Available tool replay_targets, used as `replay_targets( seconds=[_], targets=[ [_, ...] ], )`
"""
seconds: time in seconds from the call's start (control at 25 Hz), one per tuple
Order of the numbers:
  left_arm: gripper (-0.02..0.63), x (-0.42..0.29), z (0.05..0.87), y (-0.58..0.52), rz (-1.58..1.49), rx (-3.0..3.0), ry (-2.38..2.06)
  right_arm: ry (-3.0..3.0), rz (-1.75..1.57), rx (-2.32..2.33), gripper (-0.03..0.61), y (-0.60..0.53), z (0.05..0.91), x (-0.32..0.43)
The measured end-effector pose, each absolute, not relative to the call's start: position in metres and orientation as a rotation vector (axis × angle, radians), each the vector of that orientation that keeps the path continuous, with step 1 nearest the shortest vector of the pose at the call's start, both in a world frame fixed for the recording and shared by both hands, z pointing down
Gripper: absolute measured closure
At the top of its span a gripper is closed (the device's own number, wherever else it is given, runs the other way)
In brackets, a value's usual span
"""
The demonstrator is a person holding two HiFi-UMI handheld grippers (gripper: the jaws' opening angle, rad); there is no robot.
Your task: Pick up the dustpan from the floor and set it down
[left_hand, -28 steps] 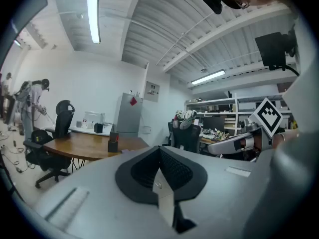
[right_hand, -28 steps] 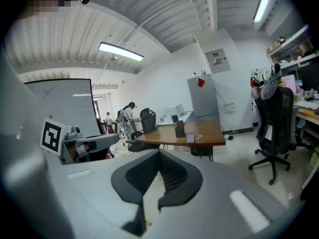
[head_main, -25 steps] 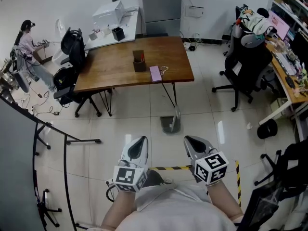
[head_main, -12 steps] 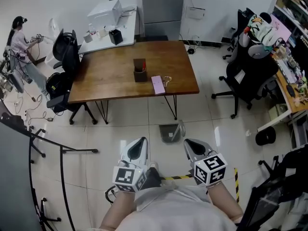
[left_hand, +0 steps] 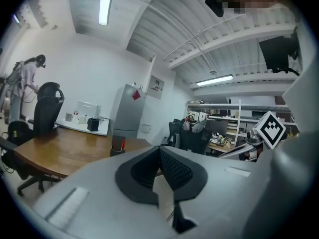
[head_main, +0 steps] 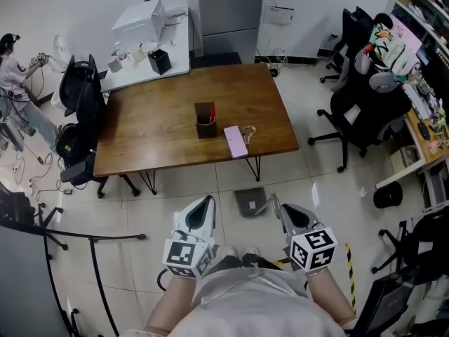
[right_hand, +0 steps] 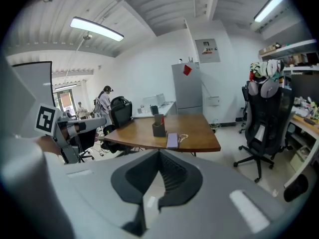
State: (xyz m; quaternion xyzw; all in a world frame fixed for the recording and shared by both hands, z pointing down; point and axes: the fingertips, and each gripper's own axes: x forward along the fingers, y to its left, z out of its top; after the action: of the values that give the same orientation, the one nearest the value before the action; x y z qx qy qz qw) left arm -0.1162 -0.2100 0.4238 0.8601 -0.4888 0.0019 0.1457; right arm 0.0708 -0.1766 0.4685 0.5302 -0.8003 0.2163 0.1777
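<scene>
A grey dustpan [head_main: 250,201] lies on the tiled floor just in front of the wooden table [head_main: 161,142], its handle pointing right. My left gripper [head_main: 205,203] is shut and held to the dustpan's left, a little short of it. At the right, my right gripper [head_main: 283,210] is shut with its tip close beside the handle end; whether it touches I cannot tell. Nothing is held. In the left gripper view [left_hand: 159,149] and the right gripper view [right_hand: 159,153] the shut jaws hide the dustpan.
On the table stand a pen holder [head_main: 205,121] and a pink notebook [head_main: 236,140]. Black office chairs [head_main: 359,104] are at the right, another chair [head_main: 76,93] at the left. A white desk with a printer [head_main: 139,18] is behind. Black stand legs [head_main: 91,237] cross the floor at left.
The person has walked toward the table with both grippers. The dustpan, earlier well ahead of the grippers, now lies right between their tips. Both grippers have stayed shut.
</scene>
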Motion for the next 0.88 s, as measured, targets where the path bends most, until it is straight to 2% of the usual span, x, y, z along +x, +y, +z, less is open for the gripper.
replay_targets(
  seconds=[0.24, 0.36, 0.48, 0.64, 0.88],
  targets=[
    [0.6, -0.11, 0.436, -0.228, 0.034, 2.456, -1.392, -2.171, 0.658, 1.492, 0.577, -0.2, 0.493, 0.085],
    [0.6, -0.109, 0.448, -0.232, 0.057, 2.432, -1.387, -2.098, 0.713, 1.455, 0.503, -0.213, 0.523, 0.093],
    [0.6, -0.109, 0.475, -0.231, 0.102, 2.378, -1.391, -1.991, 0.792, 1.363, 0.356, -0.221, 0.582, 0.101],
    [0.6, -0.104, 0.53, -0.225, 0.17, 2.322, -1.38, -1.848, 0.843, 1.278, 0.319, -0.233, 0.676, 0.117],
    [0.6, -0.1, 0.597, -0.224, 0.203, 2.277, -1.393, -1.674, 0.904, 1.213, 0.316, -0.241, 0.778, 0.139]
  ],
)
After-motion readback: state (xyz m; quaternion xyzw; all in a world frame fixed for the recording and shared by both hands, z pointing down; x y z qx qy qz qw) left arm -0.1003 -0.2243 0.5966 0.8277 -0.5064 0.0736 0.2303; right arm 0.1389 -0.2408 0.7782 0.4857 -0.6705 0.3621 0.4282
